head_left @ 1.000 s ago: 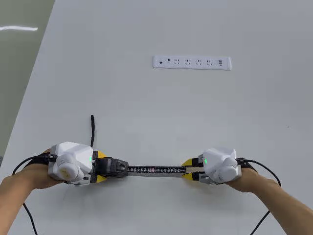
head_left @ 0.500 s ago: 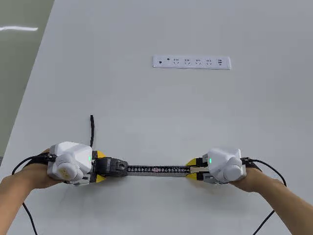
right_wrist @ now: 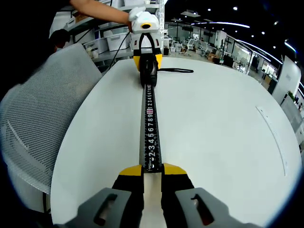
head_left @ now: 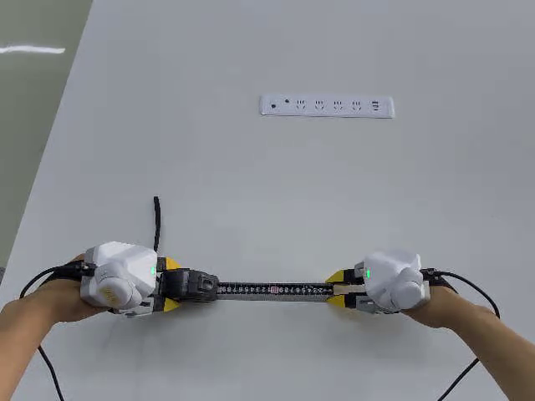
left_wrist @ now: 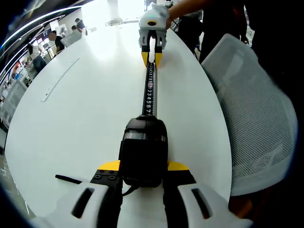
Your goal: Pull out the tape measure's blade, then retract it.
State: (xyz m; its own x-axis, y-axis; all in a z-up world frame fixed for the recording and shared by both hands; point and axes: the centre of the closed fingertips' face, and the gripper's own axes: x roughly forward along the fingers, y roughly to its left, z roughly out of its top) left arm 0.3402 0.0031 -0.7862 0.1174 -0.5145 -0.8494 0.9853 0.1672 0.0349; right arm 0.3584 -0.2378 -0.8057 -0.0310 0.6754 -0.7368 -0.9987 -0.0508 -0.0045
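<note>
Tape measure: the black case lay on the white table, well nearer the person than the power strip and off to its left.
Blade: the blade was drawn out flat along the table, parallel to the power strip, its tip roughly level with the strip's right end.
Left gripper: clenched around the case.
Right gripper: pinching the blade's tip.
Progress: the pull-out seemed well along, with a fair length out. Retracting remained.
Writing: numerals from 2 upward read along the blade in the right gripper view. No brand was legible.
</note>
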